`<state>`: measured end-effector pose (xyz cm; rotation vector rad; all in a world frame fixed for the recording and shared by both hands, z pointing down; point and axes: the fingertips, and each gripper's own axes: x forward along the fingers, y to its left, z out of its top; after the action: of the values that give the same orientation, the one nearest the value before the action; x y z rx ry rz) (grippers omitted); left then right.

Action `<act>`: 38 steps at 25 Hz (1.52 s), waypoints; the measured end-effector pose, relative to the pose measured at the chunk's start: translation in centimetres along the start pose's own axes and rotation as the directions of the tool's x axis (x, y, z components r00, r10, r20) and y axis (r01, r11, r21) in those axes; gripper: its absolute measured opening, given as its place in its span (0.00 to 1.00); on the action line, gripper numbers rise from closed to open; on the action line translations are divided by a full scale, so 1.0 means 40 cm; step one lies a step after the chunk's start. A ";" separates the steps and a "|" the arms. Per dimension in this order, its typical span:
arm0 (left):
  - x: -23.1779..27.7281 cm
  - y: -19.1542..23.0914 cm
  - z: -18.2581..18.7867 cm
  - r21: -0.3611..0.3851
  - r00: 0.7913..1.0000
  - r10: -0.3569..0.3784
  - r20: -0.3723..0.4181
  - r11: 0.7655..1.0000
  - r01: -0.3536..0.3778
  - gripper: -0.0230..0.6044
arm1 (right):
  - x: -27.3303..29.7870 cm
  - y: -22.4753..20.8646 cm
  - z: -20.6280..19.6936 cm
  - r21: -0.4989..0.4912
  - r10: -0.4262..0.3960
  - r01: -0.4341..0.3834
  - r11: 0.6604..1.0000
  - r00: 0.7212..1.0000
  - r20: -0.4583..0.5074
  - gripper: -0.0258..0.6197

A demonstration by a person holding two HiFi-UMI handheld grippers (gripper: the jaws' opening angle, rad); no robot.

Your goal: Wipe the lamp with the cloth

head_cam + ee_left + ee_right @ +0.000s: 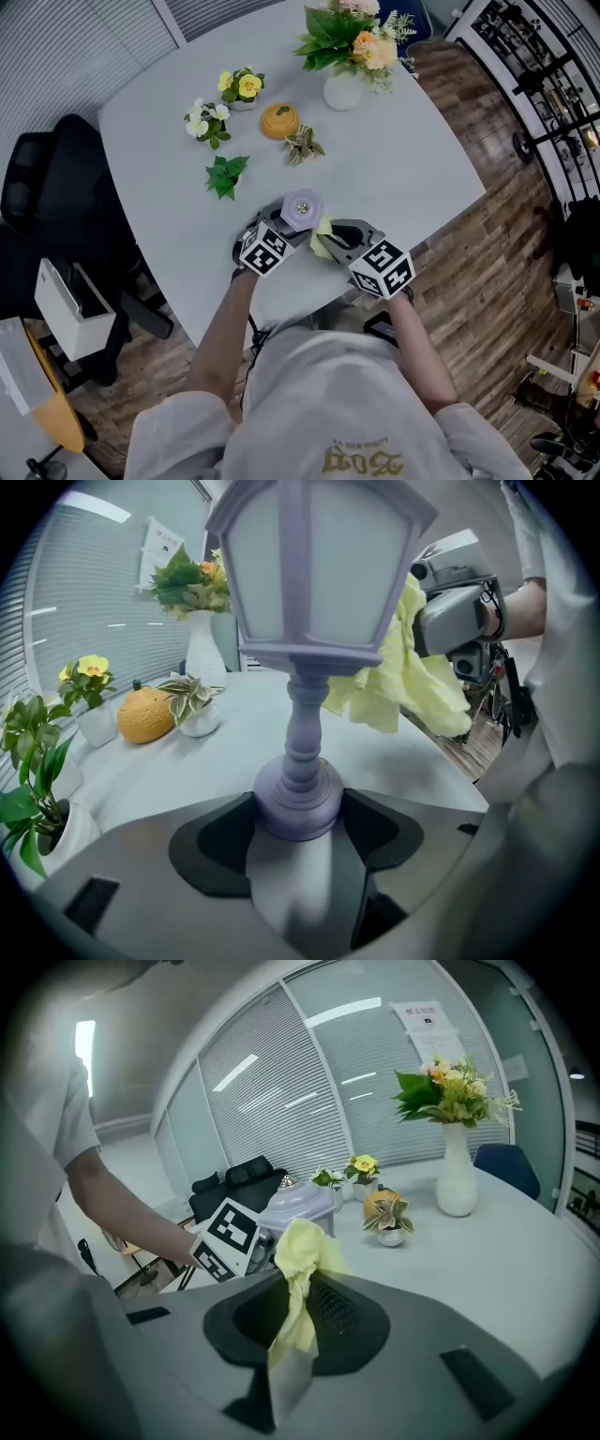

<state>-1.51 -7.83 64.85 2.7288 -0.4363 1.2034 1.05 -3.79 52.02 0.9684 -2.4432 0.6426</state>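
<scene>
Big white table [412, 178]: it has round corners and fills the middle of the room.
Black office chair [56, 183]: it stands at the table's left side.
White vase of orange and pink flowers [344, 86]: it stands at the far edge of the table.
Light purple lantern-shaped lamp [302, 210]: it stands upright on the table, close to the near edge, right in front of the person.
Left gripper [298, 810]: its two jaws squeeze the lamp's round foot, one on each side.
Right gripper [291, 1316]: its jaws are pinched tight on a soft yellow cloth [300, 1251], which sticks up out of them.
Yellow cloth: it is bunched up and pressed on the right side of the lamp's top.
Bumpy orange ball [280, 120]: it sits well behind the lamp.
Small plants: a pot of yellow flowers [242, 87], a bunch of white flowers [206, 120], a green leafy sprig [225, 174] and a stripy-leaf plant [303, 144] sit around the ball.
</scene>
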 end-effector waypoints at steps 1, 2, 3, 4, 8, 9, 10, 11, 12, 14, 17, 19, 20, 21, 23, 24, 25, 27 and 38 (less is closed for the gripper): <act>0.000 0.000 0.000 0.000 1.000 0.001 0.001 1.000 -0.001 0.52 | -0.001 0.003 0.000 -0.012 -0.009 0.009 1.000 1.000 0.002 0.14; 0.000 0.000 0.001 0.000 1.000 0.002 0.001 1.000 -0.002 0.52 | -0.002 0.008 -0.001 -0.027 -0.018 0.018 0.999 1.000 0.002 0.14; -0.001 0.001 0.002 0.001 1.000 0.002 0.001 1.000 -0.002 0.52 | -0.002 0.013 -0.002 -0.045 -0.025 0.025 0.999 1.000 -0.001 0.14; -0.001 0.002 0.003 0.001 1.000 0.001 0.001 1.000 -0.001 0.52 | 0.000 0.021 -0.003 -0.069 -0.031 0.031 0.997 0.999 -0.007 0.14; 0.001 0.000 0.000 -0.008 1.000 -0.008 -0.009 1.000 0.008 0.52 | 0.011 0.057 -0.009 -0.193 -0.070 0.058 0.980 0.996 -0.054 0.14; 0.001 0.000 -0.001 -0.009 1.000 -0.009 -0.011 1.000 0.009 0.51 | 0.013 0.063 -0.007 -0.225 -0.082 0.067 0.972 0.995 -0.060 0.14; 0.001 -0.001 -0.001 -0.011 1.000 -0.009 -0.012 1.000 0.009 0.51 | 0.016 0.069 -0.004 -0.252 -0.090 0.072 0.965 0.994 -0.063 0.14; 0.000 -0.001 -0.001 -0.011 1.000 -0.009 -0.013 1.000 0.009 0.52 | 0.019 0.074 -0.001 -0.273 -0.094 0.073 0.959 0.994 -0.063 0.14; 0.000 -0.001 -0.001 -0.011 1.000 -0.008 -0.012 1.000 0.008 0.52 | 0.022 0.079 0.003 -0.286 -0.095 0.073 0.955 0.993 -0.063 0.14; 0.000 -0.002 -0.001 -0.009 1.000 -0.008 -0.012 1.000 0.007 0.52 | 0.031 0.084 0.007 -0.299 -0.098 0.075 0.951 0.993 -0.064 0.14; 0.000 -0.002 -0.001 -0.009 1.000 -0.008 -0.012 1.000 0.008 0.51 | 0.042 0.080 0.007 -0.312 -0.112 0.083 0.946 0.991 -0.073 0.14; -0.001 -0.002 -0.001 -0.010 1.000 -0.008 -0.011 1.000 0.007 0.52 | 0.046 0.077 0.011 -0.327 -0.120 0.087 0.941 0.990 -0.080 0.14; -0.002 -0.002 -0.001 -0.009 1.000 -0.007 -0.011 1.000 0.007 0.51 | 0.047 0.075 0.013 -0.333 -0.122 0.088 0.939 0.989 -0.083 0.14; -0.001 -0.001 -0.001 -0.009 1.000 -0.007 -0.011 1.000 0.007 0.51 | 0.047 0.073 0.014 -0.337 -0.123 0.088 0.938 0.989 -0.086 0.14; -0.001 -0.002 -0.001 -0.009 1.000 -0.008 -0.011 1.000 0.008 0.51 | 0.051 0.071 0.010 -0.338 -0.120 0.082 0.938 0.988 -0.094 0.14; -0.001 -0.002 -0.001 -0.009 1.000 -0.009 -0.011 1.000 0.008 0.51 | 0.053 0.070 0.007 -0.336 -0.116 0.077 0.939 0.988 -0.098 0.14; -0.001 -0.002 -0.001 -0.010 1.000 -0.009 -0.011 1.000 0.009 0.52 | 0.056 0.069 0.004 -0.334 -0.111 0.071 0.940 0.989 -0.101 0.14; -0.001 -0.002 -0.001 -0.012 1.000 -0.010 -0.011 1.000 0.009 0.52 | 0.062 0.066 -0.001 -0.330 -0.100 0.059 0.942 0.989 -0.110 0.14; -0.001 -0.002 0.000 -0.010 1.000 -0.009 -0.012 1.000 0.009 0.52 | 0.095 0.046 -0.043 -0.349 -0.079 0.003 0.937 0.976 -0.203 0.14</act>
<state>-1.53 -7.75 64.82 2.7110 -0.4271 1.2117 -2.43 -3.59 54.99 0.7620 -2.2362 0.2684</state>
